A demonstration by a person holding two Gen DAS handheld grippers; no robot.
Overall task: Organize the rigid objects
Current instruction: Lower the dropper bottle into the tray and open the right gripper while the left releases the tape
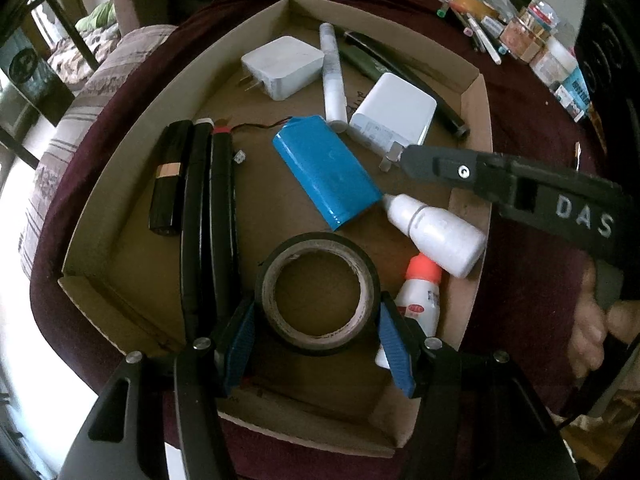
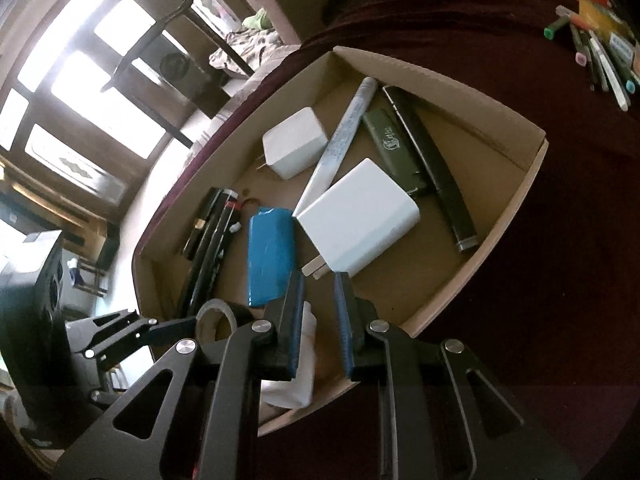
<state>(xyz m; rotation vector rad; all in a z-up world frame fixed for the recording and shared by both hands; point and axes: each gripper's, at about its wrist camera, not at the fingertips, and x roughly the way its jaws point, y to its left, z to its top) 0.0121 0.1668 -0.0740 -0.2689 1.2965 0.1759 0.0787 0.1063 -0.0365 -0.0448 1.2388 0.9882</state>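
Observation:
A shallow cardboard tray [image 1: 120,184] on a maroon cloth holds the objects. My left gripper [image 1: 317,346] points down at the tray's near side. Its blue pads press both sides of a black tape roll [image 1: 316,240]. My right gripper [image 2: 319,312] comes in from the right, shut. Its fingertips pinch the folded prongs [image 2: 314,270] of a white charger [image 2: 360,216], seen also as the white charger [image 1: 394,114]. A blue battery pack [image 1: 326,170] lies beside it. A white dropper bottle [image 1: 436,232] and an orange-capped bottle [image 1: 422,292] lie near the right wall.
Also in the tray are a second white charger [image 1: 284,66], a white marker [image 1: 332,76], black pens [image 1: 200,200], a black tube [image 1: 168,176] and a green case [image 2: 394,144]. Markers and small boxes [image 1: 500,36] crowd the cloth at the back right. A hand [image 1: 592,320] holds the right gripper.

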